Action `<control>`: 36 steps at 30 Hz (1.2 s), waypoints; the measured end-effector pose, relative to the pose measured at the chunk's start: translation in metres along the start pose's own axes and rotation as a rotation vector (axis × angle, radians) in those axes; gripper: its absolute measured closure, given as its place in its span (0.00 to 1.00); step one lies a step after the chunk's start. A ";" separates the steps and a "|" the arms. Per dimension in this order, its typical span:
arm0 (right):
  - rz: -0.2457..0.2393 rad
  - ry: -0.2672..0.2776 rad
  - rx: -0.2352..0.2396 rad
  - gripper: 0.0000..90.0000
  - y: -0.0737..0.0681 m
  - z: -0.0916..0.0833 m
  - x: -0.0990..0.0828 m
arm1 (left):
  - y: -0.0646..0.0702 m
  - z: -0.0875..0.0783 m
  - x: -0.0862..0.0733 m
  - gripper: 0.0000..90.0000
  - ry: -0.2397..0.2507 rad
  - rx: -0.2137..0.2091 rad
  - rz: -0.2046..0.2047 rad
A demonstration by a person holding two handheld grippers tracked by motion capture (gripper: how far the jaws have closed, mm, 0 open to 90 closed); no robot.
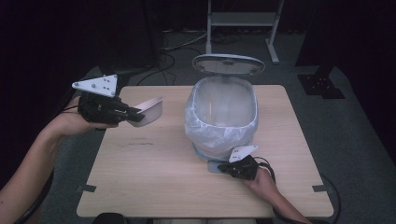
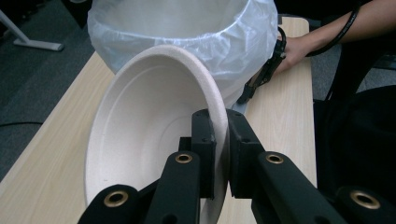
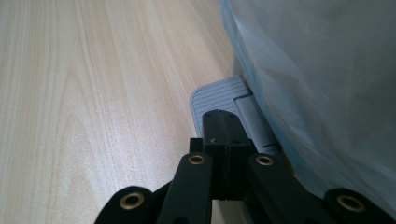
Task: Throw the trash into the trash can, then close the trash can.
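Pedal bin (image 1: 223,112) with a translucent plastic liner (image 1: 205,133), standing upright at the centre of the wooden table (image 1: 154,186); its lid (image 1: 229,64) is raised at the far side. Left gripper (image 1: 135,112), held above the left edge of the table, has its jaws clamped on the rim of a pale paper bowl (image 1: 150,110). In the left gripper view the bowl (image 2: 149,135) is tipped on edge, its hollow facing left, with the rim pinched between the two black pads (image 2: 204,140); the lined bin (image 2: 187,32) stands just beyond it. Bowl and bin are near one another but apart, the bowl lying to the left of the bin and off the tabletop. Right gripper (image 1: 223,167), at the near foot of the bin, has its jaws fully together with nothing between them. In the right gripper view the closed tips (image 3: 223,123) rest on the grey ribbed pedal (image 3: 217,100) at the base of the bin, beside the liner (image 3: 327,84).
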State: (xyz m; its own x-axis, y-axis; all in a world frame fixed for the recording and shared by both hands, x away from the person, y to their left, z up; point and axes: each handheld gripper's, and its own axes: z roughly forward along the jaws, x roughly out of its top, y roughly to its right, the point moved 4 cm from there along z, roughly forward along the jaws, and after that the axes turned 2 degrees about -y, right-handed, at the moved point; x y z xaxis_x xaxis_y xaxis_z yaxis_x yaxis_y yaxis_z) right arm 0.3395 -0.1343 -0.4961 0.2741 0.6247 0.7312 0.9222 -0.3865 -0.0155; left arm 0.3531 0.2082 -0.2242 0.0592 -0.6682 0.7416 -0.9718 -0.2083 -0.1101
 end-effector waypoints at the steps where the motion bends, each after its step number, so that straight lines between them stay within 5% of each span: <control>1: 0.000 0.000 0.000 1.00 0.000 0.000 0.000 | 0.000 0.000 0.002 0.93 -0.001 0.003 -0.002; 24: -0.003 0.002 0.001 1.00 0.000 0.000 0.000 | 0.002 0.002 0.024 0.93 0.003 -0.011 0.029; 36: -0.002 0.002 0.000 1.00 0.000 0.000 0.000 | 0.006 0.002 0.049 0.93 0.015 -0.018 0.073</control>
State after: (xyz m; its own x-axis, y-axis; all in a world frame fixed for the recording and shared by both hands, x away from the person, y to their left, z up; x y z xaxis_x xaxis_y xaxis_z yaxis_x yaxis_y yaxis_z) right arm 0.3398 -0.1345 -0.4964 0.2722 0.6240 0.7325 0.9225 -0.3857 -0.0142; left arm 0.3505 0.1724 -0.1901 -0.0150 -0.6707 0.7416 -0.9773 -0.1468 -0.1525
